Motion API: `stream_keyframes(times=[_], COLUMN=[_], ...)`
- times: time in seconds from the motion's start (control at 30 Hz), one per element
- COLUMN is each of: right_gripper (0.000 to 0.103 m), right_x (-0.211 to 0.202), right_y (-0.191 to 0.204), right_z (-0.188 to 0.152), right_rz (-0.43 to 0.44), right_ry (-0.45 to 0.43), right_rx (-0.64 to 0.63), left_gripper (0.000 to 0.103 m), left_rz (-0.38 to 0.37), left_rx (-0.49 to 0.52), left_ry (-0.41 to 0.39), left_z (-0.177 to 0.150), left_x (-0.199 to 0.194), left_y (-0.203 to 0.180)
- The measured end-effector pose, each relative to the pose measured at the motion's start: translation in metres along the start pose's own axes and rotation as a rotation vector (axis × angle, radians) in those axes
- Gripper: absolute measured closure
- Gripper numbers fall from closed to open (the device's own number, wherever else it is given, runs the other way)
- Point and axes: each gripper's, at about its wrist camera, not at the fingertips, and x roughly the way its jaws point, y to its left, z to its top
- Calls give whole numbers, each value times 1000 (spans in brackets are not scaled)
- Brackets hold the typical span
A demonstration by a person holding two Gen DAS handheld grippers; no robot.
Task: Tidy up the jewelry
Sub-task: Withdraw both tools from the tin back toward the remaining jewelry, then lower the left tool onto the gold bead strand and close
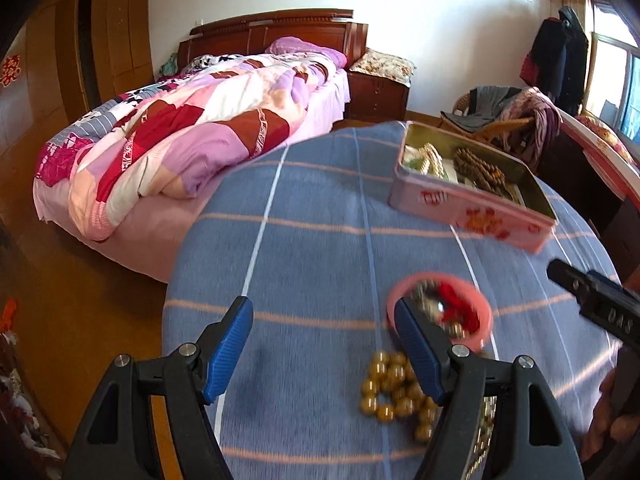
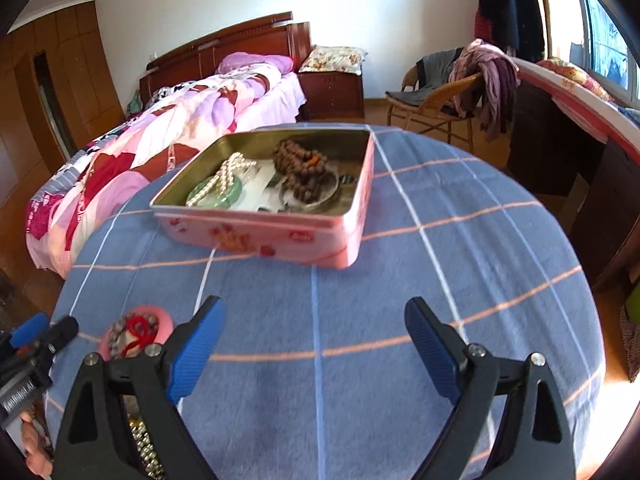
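An open pink tin (image 1: pixel 476 208) (image 2: pixel 276 236) sits on a round table with a blue plaid cloth (image 1: pixel 320 240) (image 2: pixel 400 280). It holds a pearl strand (image 2: pixel 224 178), brown bead strings (image 2: pixel 304 172) and a green bangle. A small pink dish (image 1: pixel 480 308) (image 2: pixel 160 322) with red cord and beads lies nearer. A yellow bead bracelet (image 1: pixel 394 388) lies beside my left gripper (image 1: pixel 324 344), which is open and empty above the cloth. My right gripper (image 2: pixel 316 340) is open and empty, short of the tin. A gold chain (image 2: pixel 146 448) lies under its left finger.
A bed with a patchwork quilt (image 1: pixel 180 128) stands left of the table. A wicker chair with clothes (image 2: pixel 452 88) and a dark desk (image 2: pixel 560 140) stand to the right. The right gripper's body (image 1: pixel 596 300) shows at the left view's right edge.
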Motion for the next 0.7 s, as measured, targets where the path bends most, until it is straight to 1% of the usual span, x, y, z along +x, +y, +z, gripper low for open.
stream_keyframes(times=[0.13,0.2,0.3,0.4,0.53,0.7], right_gripper=[10,10,10,10,10,10], right_x=[-4,-3,-5,-9,-12,-16], right_y=[3,2,1,-1,2,3], right_z=[-8,-13,-19,-22,-27,-30], right_rz=[-14,-7,-3,6,8,9], right_ry=[10,40,58,56,69,72], right_rx=[-22,-20,-13,-5,-20,-34], left_gripper=[30,30,30,30,30,30], left_rz=[3,-11,-47,-86,-82,-100], left_rx=[32,42,72,107,165,187], left_ry=[1,8,11,19,28,34], left_z=[-11,-15,-21,-28,-35,-39], left_x=[-8,-10,-15,-18,-20,-22], left_y=[0,1,-1,-6,-17,-21])
